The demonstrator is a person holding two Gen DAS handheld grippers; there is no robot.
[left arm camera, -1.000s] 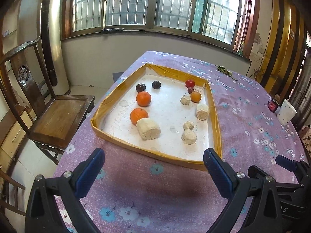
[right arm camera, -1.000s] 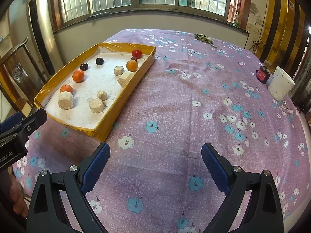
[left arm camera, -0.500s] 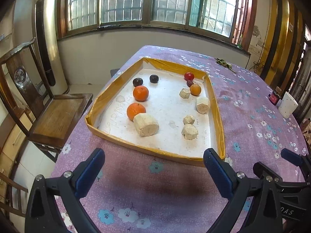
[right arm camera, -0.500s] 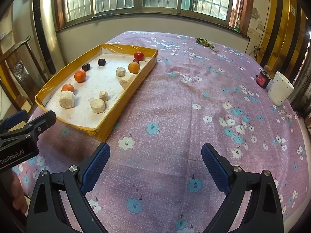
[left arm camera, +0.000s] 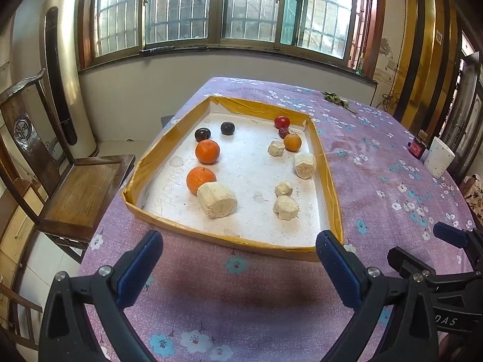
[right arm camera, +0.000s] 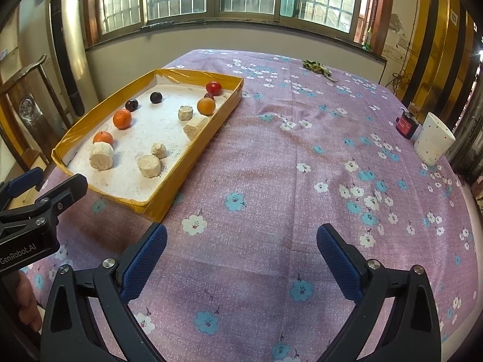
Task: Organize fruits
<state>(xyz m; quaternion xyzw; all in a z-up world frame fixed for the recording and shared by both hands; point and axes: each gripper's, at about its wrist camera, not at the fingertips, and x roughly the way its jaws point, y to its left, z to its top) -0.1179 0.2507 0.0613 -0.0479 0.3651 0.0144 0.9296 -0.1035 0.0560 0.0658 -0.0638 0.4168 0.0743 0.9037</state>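
A yellow-rimmed tray [left arm camera: 232, 239] [right arm camera: 75, 129] with a white floor lies on the purple flowered tablecloth. In it are two oranges [left arm camera: 207, 151] [left arm camera: 200, 179], a smaller orange fruit [left arm camera: 292, 142], a red fruit [left arm camera: 282, 122], two dark plums [left arm camera: 202, 134] [left arm camera: 227, 128] and several beige chunks [left arm camera: 217, 199]. My left gripper [left arm camera: 238, 267] is open and empty, just short of the tray's near rim. My right gripper [right arm camera: 241, 255] is open and empty over bare cloth, to the right of the tray.
A white cup [right arm camera: 433, 143] and a small red jar [right arm camera: 406, 123] stand at the table's right edge. Green leaves [right arm camera: 317, 68] lie at the far end. A wooden chair [left arm camera: 78, 187] stands left of the table. Windows are behind.
Both grippers have risen and tilted slightly; the tray sits a little farther back in both views. Nothing in the tray has moved. Both grippers stay open.
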